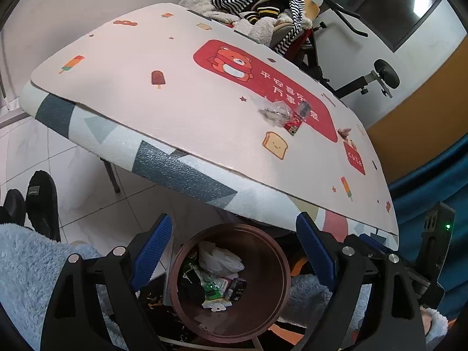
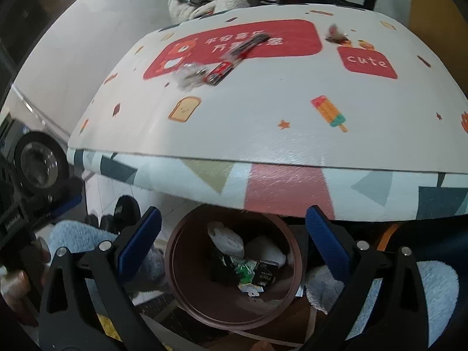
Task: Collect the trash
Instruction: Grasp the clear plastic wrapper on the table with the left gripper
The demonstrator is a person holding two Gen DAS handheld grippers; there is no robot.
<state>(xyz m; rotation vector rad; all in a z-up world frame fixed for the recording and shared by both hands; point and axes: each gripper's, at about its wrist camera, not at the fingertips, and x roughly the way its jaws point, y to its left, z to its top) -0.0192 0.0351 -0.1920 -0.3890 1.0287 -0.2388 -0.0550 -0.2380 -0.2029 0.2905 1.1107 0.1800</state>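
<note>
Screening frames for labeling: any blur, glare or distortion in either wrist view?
Left wrist: sharp, heavy fisheye bending the table, bright reflection in a dark panel top right. Right wrist: motion blur smears the wrappers; bin fairly clear.

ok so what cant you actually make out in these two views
- Wrappers on the table: motion-blurred in the right wrist view, so their count and print are unreadable.
- Brown bin: its base is cut off behind the left gripper in the left wrist view.
- Bin contents: piled and overlapping; individual items are unclear.
</note>
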